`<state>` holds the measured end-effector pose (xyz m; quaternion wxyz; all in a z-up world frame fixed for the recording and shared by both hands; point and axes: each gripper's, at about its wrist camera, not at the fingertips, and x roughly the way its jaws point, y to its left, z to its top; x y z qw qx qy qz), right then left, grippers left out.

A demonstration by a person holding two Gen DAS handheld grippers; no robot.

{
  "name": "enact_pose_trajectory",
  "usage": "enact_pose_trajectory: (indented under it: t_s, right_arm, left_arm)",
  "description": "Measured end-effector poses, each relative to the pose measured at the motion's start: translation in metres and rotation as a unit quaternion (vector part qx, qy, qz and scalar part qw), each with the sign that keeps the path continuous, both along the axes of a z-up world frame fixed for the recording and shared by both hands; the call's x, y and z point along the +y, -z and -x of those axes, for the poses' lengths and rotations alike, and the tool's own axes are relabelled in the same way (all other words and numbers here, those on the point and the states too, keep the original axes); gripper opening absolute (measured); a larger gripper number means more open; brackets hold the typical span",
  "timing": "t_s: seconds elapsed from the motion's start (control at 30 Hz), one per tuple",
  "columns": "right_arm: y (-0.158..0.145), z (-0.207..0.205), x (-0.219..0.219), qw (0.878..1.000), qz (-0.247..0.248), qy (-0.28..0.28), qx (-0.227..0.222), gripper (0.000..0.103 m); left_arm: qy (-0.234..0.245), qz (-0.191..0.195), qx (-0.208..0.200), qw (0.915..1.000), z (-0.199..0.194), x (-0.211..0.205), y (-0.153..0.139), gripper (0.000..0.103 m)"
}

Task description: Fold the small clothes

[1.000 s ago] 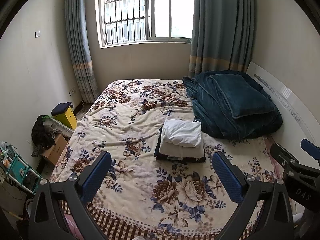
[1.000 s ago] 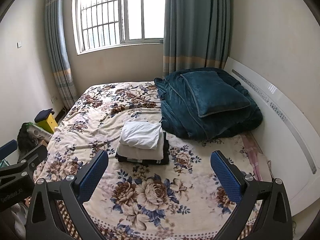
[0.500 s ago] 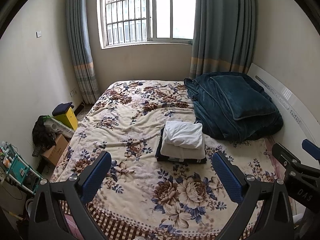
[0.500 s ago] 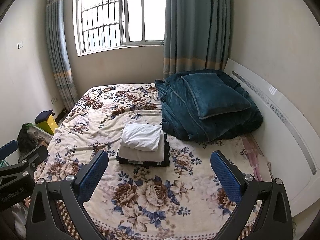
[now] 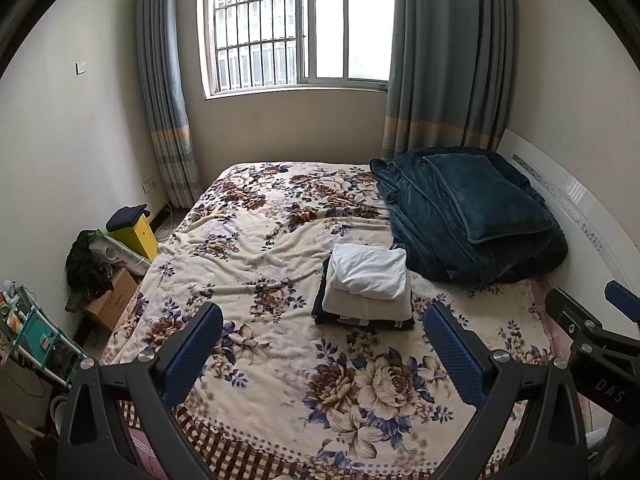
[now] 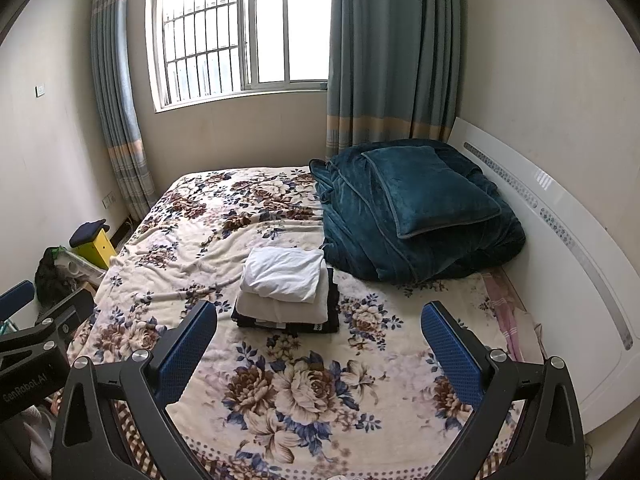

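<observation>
A stack of folded clothes (image 5: 366,284) lies on the floral bed (image 5: 256,248): a white piece on top, a cream one under it, dark ones at the bottom. It also shows in the right wrist view (image 6: 286,286). My left gripper (image 5: 322,354) is open and empty, held above the near end of the bed, well short of the stack. My right gripper (image 6: 320,350) is open and empty too, at about the same distance. Each gripper shows at the edge of the other's view.
A dark teal blanket with a pillow (image 5: 472,212) lies at the bed's right, against the white headboard (image 6: 560,232). On the floor left of the bed are a yellow box (image 5: 136,232), a cardboard box (image 5: 112,300) and a teal rack (image 5: 36,340). A curtained window is behind.
Both views have tilted down slightly and drawn back a little, so the stack sits lower in the frames. The grippers stay open. The clothes have not moved.
</observation>
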<state>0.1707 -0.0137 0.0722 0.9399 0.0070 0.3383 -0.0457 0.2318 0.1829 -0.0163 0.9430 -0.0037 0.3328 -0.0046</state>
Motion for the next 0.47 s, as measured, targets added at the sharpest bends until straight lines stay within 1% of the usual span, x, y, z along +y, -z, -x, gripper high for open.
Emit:
enact_pose_trajectory:
  t_s: [0.3, 0.47]
  right_arm:
    - [0.0014, -0.0014, 0.001, 1.0, 0.0, 0.0, 0.0, 0.103]
    - [0.0012, -0.0029, -0.0015, 1.0, -0.001, -0.002, 0.002, 0.103]
  left_arm:
    - [-0.011, 0.002, 0.003, 0.9999, 0.0006, -0.0031, 0.0004, 0.103]
    - [-0.016, -0.001, -0.003, 0.9999, 0.0017, -0.0048, 0.0, 0.103]
